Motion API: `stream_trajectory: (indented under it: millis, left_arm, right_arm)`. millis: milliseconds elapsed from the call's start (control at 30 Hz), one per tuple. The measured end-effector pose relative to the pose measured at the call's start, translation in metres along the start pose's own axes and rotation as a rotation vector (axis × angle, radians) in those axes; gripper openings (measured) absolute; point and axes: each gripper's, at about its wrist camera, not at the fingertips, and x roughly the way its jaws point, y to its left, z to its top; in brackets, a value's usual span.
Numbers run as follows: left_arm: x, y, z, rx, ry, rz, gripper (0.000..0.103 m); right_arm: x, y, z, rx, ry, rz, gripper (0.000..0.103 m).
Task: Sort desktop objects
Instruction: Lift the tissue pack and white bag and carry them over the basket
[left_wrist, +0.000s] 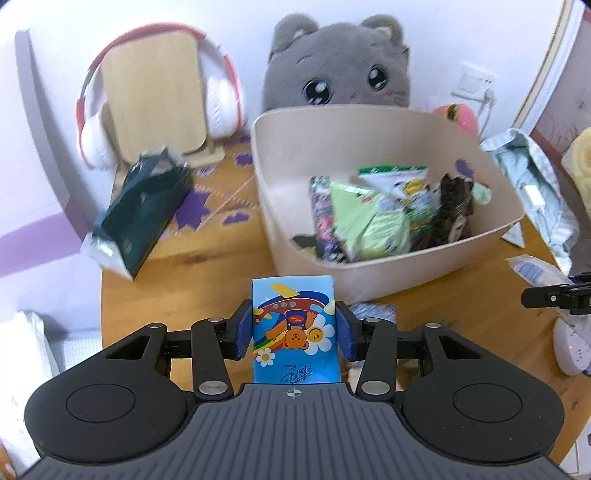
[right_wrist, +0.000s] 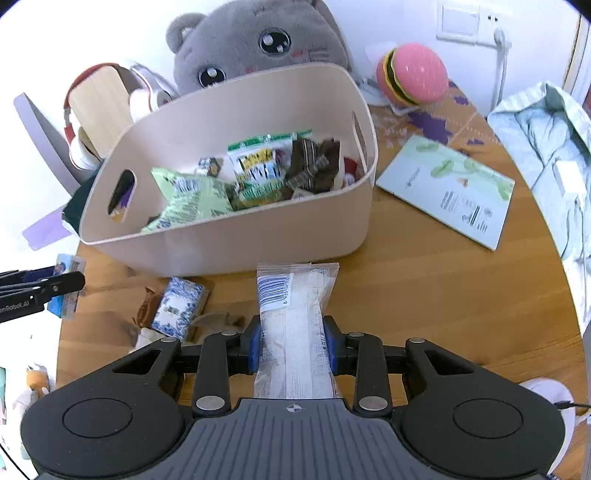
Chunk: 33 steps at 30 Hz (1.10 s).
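Home, prob. bedroom/kid's desk: round wooden table (right_wrist: 424, 280), grey cat plush (left_wrist: 338, 64) at 12 o'clock, headphones (left_wrist: 218, 99) at 10, burger toy (right_wrist: 413, 74) at 1, wall socket (right_wrist: 471, 18).

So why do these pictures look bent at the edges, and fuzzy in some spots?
Left wrist view: the fisheye lens curves the round wooden table's edge; the dark green tissue pack is blurred, while the blue cartoon tissue packet stays sharp. Right wrist view: black corners, blown-out white wall, and the clear barcoded plastic bag is crisp.
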Motion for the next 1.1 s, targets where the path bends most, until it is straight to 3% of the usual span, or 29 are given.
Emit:
stream_trajectory:
  millis: [600,1100]
  left_arm:
    - [-0.028,-0.05,0.055,0.074,-0.131,-0.059,0.047]
    - [0.005,-0.064,0.107,0.067,-0.152,-0.051,0.047]
  right_arm:
    - [-0.041,0.004,0.029,-0.068,-0.124,-0.013,0.03]
    - [-0.042,0.003,0.093,-0.077,-0.227,-0.027,0.03]
